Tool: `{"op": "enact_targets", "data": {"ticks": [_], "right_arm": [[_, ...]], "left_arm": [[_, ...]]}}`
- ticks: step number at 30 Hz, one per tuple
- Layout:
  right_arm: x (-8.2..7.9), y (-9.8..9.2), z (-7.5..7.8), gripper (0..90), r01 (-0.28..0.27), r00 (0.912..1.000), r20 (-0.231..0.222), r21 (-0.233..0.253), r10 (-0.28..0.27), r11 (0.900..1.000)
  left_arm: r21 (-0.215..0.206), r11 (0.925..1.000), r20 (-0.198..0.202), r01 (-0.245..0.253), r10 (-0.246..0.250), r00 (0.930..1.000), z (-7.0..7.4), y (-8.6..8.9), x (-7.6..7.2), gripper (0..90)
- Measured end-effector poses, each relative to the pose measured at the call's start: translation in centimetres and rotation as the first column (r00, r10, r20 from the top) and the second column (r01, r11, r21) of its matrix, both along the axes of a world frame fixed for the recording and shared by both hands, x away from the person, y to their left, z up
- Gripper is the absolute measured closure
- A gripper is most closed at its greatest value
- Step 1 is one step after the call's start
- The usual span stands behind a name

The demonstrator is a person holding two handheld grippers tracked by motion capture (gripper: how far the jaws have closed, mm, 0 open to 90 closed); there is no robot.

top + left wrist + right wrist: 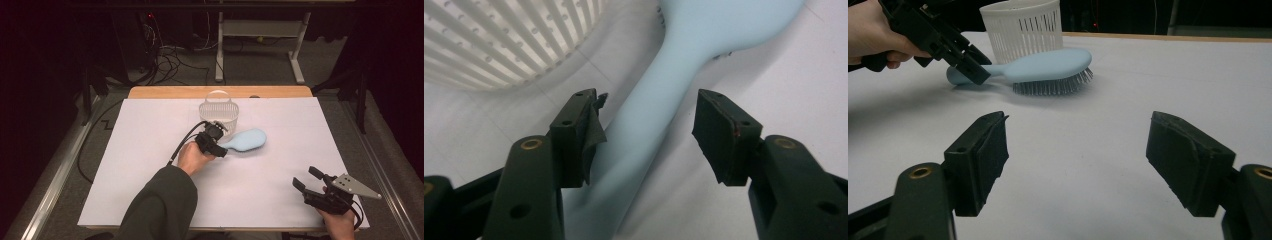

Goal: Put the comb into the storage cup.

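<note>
A white sheet covers most of the table, leaving a strip of bare wood along the far edge; beyond it lies grey carpet with a tangle of dark cables and the white legs of another desk, and the room behind is dim; metal rails run down both sides of the table.

The light blue hairbrush lies on the sheet near the middle, bristles down, its handle pointing toward the person's left; a white slatted basket with a hoop handle stands just behind it.

The left gripper is at the brush handle; from above, the person's hand and green sleeve hide how the jaws stand; the left gripper view settles it: the jaws are parted to either side of the handle, one pad close against it and the other standing clear, so nothing is clamped. That same view shows the basket's slats close at the upper left.

The right gripper rests near the sheet's right front corner, well apart from the brush, jaws spread wide with only bare sheet between them; its own view adds what the overhead cannot: the dark grey bristles under the brush head, touching the sheet, and the left gripper seen side-on at the handle.
</note>
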State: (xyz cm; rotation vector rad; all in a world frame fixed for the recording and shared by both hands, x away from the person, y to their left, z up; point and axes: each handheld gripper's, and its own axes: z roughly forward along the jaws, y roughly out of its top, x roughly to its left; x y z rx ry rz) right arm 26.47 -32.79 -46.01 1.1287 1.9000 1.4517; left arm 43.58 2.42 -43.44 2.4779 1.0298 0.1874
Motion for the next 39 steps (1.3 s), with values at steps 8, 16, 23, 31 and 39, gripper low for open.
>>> {"op": "enact_targets", "data": {"ticks": [8, 16, 23, 31, 39], "right_arm": [[0.0, 0.0, 0.0, 25.7, 0.0, 1.0, 0.001, -0.005, 0.0, 1.0], [0.1, 0.1, 0.0, 25.7, -0.002, 1.0, -0.002, -0.006, 0.002, 1.0], [0.0, 0.1, 0.0, 25.8, -0.005, 1.0, -0.003, 0.001, 0.005, 1.0], [0.1, 0.0, -0.1, 25.9, -0.005, 1.0, -0.006, 0.002, 0.005, 1.0], [0.1, 0.1, -0.1, 25.9, -0.007, 1.0, -0.006, 0.005, 0.007, 1.0]], "left_arm": [[0.013, 0.9998, 0.016, 0.014, -0.014, 0.9998, -0.1, -0.6, -0.3, 45.6], [0.04, 0.9984, 0.015, 0.04, -0.041, 0.9991, 0.0, -1.9, -0.3, 45.5], [0.049, 0.9979, 0.02, 0.041, -0.042, 0.9989, -0.1, -2.8, -0.1, 46.7], [0.12, 0.9905, 0.041, 0.068, -0.074, 0.9964, -0.1, -4.1, -0.1, 48.0], [0.141, 0.9872, 0.045, 0.075, -0.082, 0.9956, -0.3, -4.7, 0.1, 51.2]]}}
